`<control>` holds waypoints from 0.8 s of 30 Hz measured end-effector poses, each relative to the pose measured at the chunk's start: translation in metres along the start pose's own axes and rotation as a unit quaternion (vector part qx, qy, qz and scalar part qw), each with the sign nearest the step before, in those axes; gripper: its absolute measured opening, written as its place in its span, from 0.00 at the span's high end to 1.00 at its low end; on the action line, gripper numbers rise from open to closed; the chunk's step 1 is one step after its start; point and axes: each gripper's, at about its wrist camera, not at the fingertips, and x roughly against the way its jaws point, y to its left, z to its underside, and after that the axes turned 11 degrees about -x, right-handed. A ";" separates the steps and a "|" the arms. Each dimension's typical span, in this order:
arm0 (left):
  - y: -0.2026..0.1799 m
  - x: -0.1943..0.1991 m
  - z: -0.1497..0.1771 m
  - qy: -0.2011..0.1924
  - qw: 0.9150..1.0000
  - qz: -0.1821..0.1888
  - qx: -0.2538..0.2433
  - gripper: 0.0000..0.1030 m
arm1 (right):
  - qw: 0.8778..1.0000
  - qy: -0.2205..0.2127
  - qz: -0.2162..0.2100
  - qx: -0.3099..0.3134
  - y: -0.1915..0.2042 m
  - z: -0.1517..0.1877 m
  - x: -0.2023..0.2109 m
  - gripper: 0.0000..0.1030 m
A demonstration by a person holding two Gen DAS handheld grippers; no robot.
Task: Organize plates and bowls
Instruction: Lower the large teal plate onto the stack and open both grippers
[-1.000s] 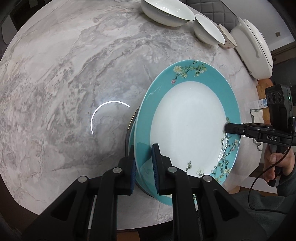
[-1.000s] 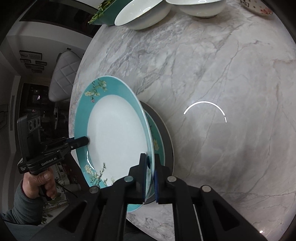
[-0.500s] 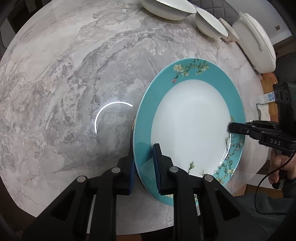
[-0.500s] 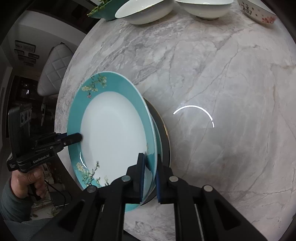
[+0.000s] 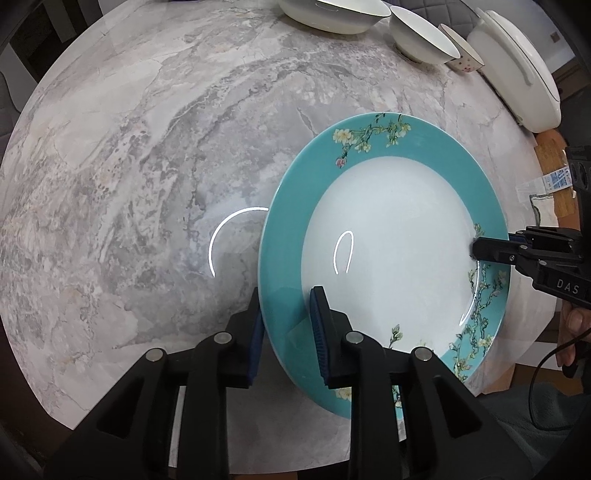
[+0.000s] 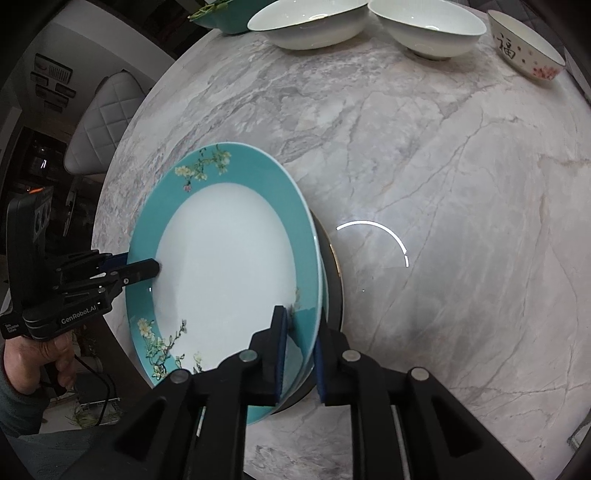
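A teal-rimmed plate with blossom print (image 5: 388, 236) (image 6: 225, 258) lies on top of a stack: a second teal plate edge (image 6: 322, 280) and a dark plate (image 6: 334, 280) show under it. My left gripper (image 5: 286, 325) straddles its near rim with the jaws parted wider than the rim. My right gripper (image 6: 301, 343) straddles the opposite rim, jaws also slightly parted. Each gripper shows in the other's view, the right one (image 5: 480, 253) and the left one (image 6: 147, 267).
White bowls (image 6: 308, 24) (image 6: 428, 31), a small patterned bowl (image 6: 528, 51) and a teal dish (image 6: 221, 16) stand at the far edge of the round marble table (image 6: 443, 184). A white lidded dish (image 5: 517, 66) stands at the right. A quilted chair (image 6: 99, 125) is beside the table.
The plate has come down flat onto the stack. Both grippers' jaws have widened and loosened from the rim.
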 end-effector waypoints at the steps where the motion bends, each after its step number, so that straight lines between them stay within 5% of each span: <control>1: 0.000 -0.001 -0.001 0.000 1.000 -0.002 -0.001 0.78 | 1.000 -0.001 0.002 0.000 0.001 0.000 0.000 0.83; 6: 0.002 -0.002 -0.002 -0.004 1.000 -0.001 -0.002 0.77 | 1.000 -0.006 0.003 -0.003 0.005 0.002 -0.001 0.79; 11: -0.002 -0.006 -0.001 -0.006 1.000 -0.004 -0.001 0.59 | 1.000 -0.011 0.001 0.006 0.015 0.004 0.000 0.53; 13: -0.005 -0.006 -0.001 -0.009 1.000 -0.003 -0.004 0.53 | 0.999 -0.020 0.029 0.013 0.019 0.005 0.000 0.35; 21: -0.009 -0.007 0.001 -0.018 1.000 0.000 -0.004 0.52 | 0.999 -0.038 0.035 -0.004 0.014 0.005 0.009 0.35; 24: -0.005 -0.002 0.003 -0.025 1.000 -0.012 0.003 0.45 | 0.997 -0.054 0.043 -0.027 0.007 0.003 0.017 0.34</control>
